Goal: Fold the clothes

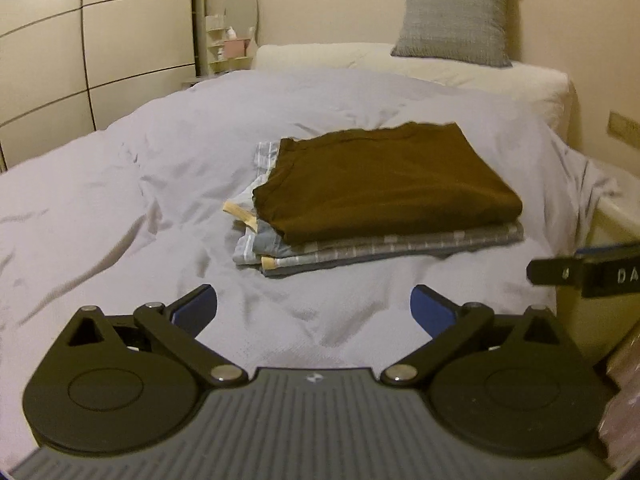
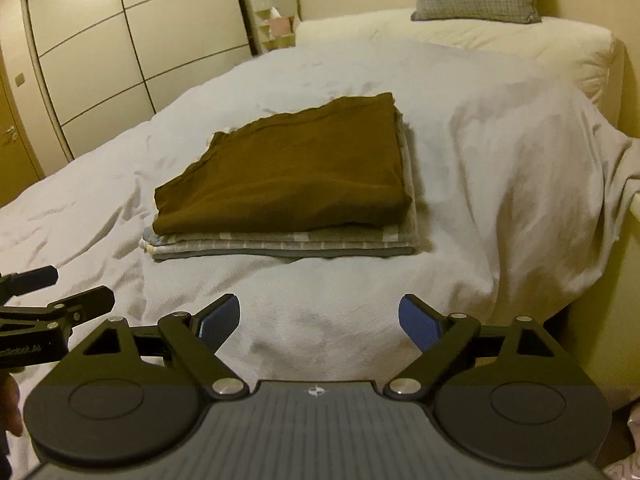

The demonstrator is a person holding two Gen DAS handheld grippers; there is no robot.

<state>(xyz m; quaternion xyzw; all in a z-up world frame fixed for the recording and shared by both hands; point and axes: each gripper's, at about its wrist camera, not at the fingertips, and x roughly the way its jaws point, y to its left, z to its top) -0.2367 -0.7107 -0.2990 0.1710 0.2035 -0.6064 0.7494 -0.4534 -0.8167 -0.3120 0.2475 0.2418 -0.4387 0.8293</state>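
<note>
- left gripper (image 1: 314, 308): jaws spread wide, nothing between the blue pads (image 1: 196, 314), hanging over the bed near its front edge, short of the stack
- right gripper (image 2: 319, 318): same, wide open and empty, blue pads (image 2: 420, 326) clear of any cloth
- task thing: folded brown garment (image 1: 384, 184) lies on top of a folded grey striped garment (image 1: 360, 254), both in one stack mid-bed on the pale duvet (image 1: 120, 200); looks already folded, task likely near done
- brown top sits skewed on the striped piece, which sticks out at the left with tan trim (image 1: 244, 216) showing
- risk: the stack is loose; a jaw catching the brown garment's open edge would likely drag it off or undo the fold
- risk: duvet is soft and wrinkled, so pressing near the stack could tilt it; pinching low may grab the duvet along with the cloth
- risk: the grippers are close side by side, each showing at the other's frame edge; they could knock together
- background: grey cushion (image 1: 454, 16) on a cream pillow (image 2: 500, 40), wardrobe (image 2: 120, 40), oval mirror (image 1: 241, 8)
- writing: "DA" on the right gripper's body in the left view, cut off; "mRobot.AI" partly readable on the left gripper in the right view; small logo on each gripper's base, unreadable
</note>
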